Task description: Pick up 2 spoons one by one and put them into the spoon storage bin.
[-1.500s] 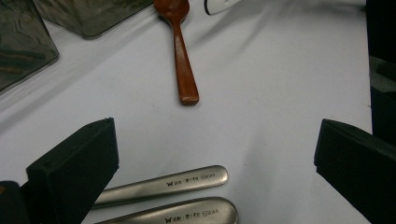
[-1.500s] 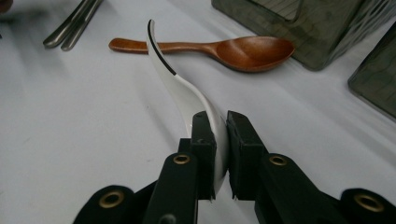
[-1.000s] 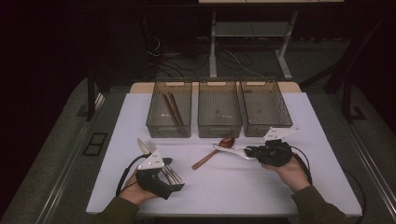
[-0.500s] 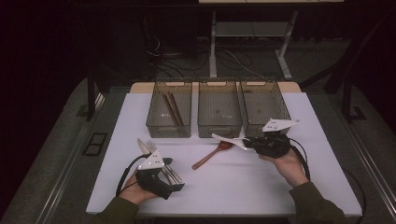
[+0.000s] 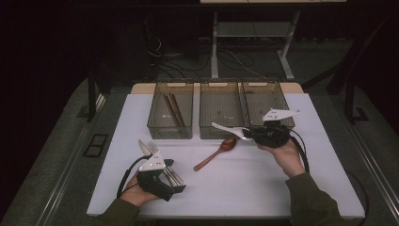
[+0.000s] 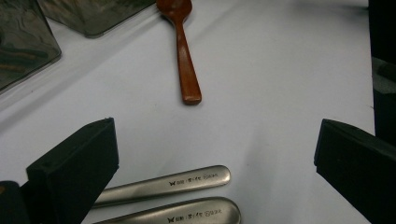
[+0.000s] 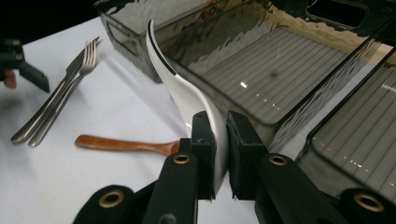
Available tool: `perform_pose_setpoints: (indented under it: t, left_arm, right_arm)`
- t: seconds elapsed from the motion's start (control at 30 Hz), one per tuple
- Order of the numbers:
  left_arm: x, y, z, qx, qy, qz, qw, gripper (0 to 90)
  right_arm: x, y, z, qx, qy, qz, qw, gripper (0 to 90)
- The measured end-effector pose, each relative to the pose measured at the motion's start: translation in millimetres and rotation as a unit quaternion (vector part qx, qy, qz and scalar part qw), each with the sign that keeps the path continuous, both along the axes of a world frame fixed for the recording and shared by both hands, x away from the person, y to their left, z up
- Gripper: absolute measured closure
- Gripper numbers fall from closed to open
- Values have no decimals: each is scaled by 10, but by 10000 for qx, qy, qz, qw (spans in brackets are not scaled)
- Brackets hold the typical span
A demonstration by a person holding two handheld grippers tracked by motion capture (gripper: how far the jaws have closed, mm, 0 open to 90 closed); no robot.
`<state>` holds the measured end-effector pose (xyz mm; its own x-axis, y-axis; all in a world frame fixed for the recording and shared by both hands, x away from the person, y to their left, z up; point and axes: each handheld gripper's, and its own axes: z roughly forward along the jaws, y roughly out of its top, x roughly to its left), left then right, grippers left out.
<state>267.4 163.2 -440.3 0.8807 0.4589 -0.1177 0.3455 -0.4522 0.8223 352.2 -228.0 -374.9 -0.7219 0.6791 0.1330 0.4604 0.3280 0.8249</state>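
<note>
I have lifted the white spoon [image 5: 229, 130] off the surface [image 5: 263, 188] since a second ago. My right gripper [image 7: 217, 140] has its fingers clamped on the spoon's bowl end, handle pointing toward the middle bin [image 5: 221, 115], just at its front wall. The wooden spoon [image 5: 215, 154] lies behind. My left gripper [image 5: 164, 181] rests with fingers spread wide over the fork [image 7: 60, 100] and knife [image 7: 74, 65] handles. Next, I judge, comes the drop into a bin.
</note>
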Motion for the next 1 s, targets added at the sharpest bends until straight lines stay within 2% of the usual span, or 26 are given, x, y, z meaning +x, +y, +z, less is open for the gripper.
perform_pose_setpoints:
  t: [0.1,0.5,1.0]
  left_arm:
    - [0,5,1,-15,3,2,10000,0]
    - [-2,7,5,-34,4,-12,10000,0]
    - [-7,7,9,-52,-7,-18,10000,0]
  right_arm:
    - [91,23,15,66,19,-86,9999,819]
    - [447,164,30,3,94,-390,9992,819]
    - [697,352,-105,-586,300,-513,9965,817]
